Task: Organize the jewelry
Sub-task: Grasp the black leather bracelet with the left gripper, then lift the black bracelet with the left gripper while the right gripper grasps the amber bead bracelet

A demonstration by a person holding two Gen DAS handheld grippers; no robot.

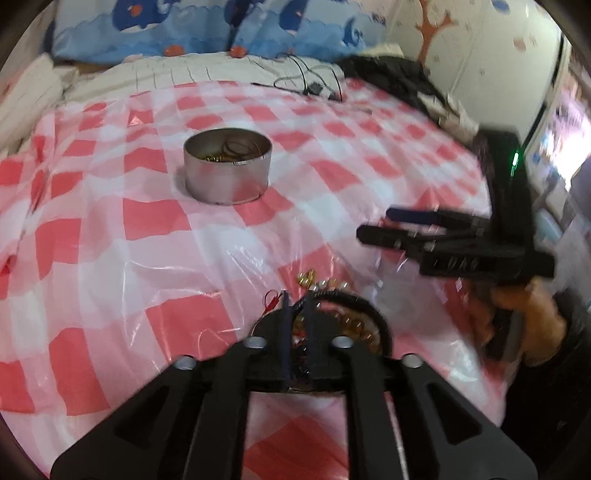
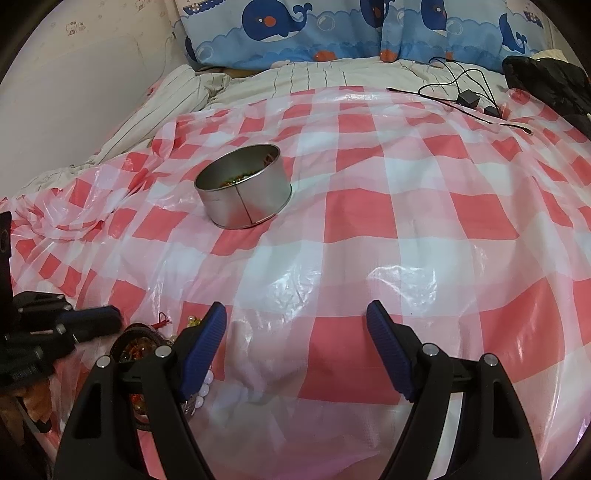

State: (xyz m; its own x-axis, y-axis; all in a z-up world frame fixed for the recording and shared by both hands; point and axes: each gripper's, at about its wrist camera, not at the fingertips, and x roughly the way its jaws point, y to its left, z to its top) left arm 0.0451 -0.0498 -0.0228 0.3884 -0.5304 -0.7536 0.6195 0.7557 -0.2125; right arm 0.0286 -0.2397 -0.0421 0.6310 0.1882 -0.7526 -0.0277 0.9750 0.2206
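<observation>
A round metal tin with jewelry inside stands on the red-and-white checked plastic sheet; it also shows in the right wrist view. A heap of jewelry with pearl beads, gold beads, amber beads and a black ring lies under my left gripper. Its jaws are nearly closed, low over the heap; what they pinch is hidden. My right gripper is open and empty, just right of the heap, and shows in the left wrist view.
The sheet covers a bed. Black cables and small adapters lie at the far edge. A black garment is at the far right. A blue whale-print pillow lies at the head. A wall runs along the left.
</observation>
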